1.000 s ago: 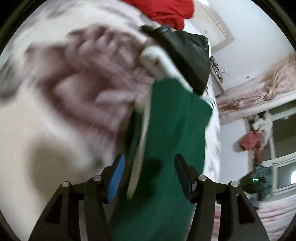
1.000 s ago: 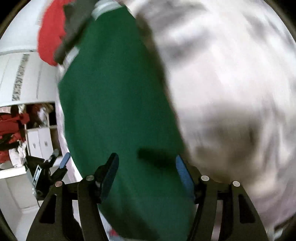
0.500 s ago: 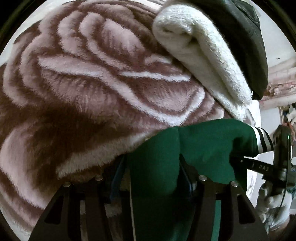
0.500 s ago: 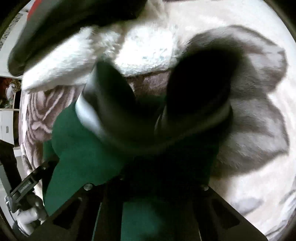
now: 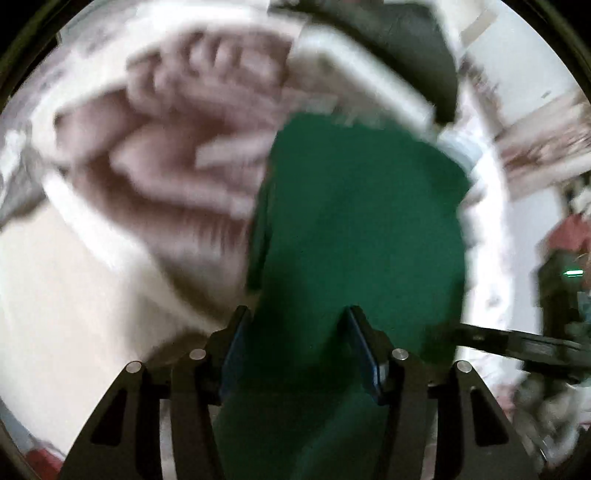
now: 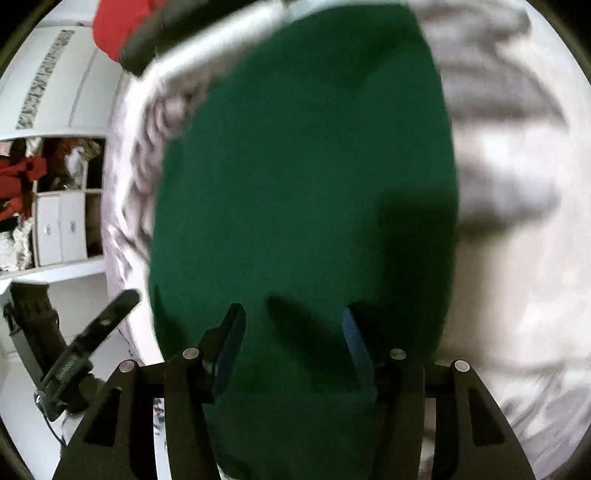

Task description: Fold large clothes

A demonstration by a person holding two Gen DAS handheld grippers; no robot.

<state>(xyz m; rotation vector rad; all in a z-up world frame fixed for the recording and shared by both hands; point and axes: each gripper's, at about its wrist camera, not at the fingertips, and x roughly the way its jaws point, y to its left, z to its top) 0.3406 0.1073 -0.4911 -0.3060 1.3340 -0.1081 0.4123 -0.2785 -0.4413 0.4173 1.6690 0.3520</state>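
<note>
A dark green garment (image 5: 362,229) lies spread on the bed, long and smooth in the blurred right wrist view (image 6: 303,166). My left gripper (image 5: 297,321) hovers over its near end with the jaws apart and closing slightly. Green cloth fills the gap, but the pads do not visibly press it. My right gripper (image 6: 293,317) is over the same garment, its jaws opening and its blue pads (image 6: 354,343) clear of the cloth. Each gripper shows in the other's view as a dark bar: the right one (image 5: 517,343), the left one (image 6: 92,343).
A pink-brown rose-patterned blanket (image 5: 166,147) lies left of the garment. Beyond it are a white fleecy roll (image 5: 354,70), a dark garment (image 5: 417,44) and a red one (image 6: 118,26). Grey-white bedcover (image 6: 517,184) lies to the right. White shelving (image 6: 62,229) stands past the bed's edge.
Half a second ago both grippers were down in bunched green cloth. Both have since drawn back, the right jaws now stand apart, and the garment lies flat.
</note>
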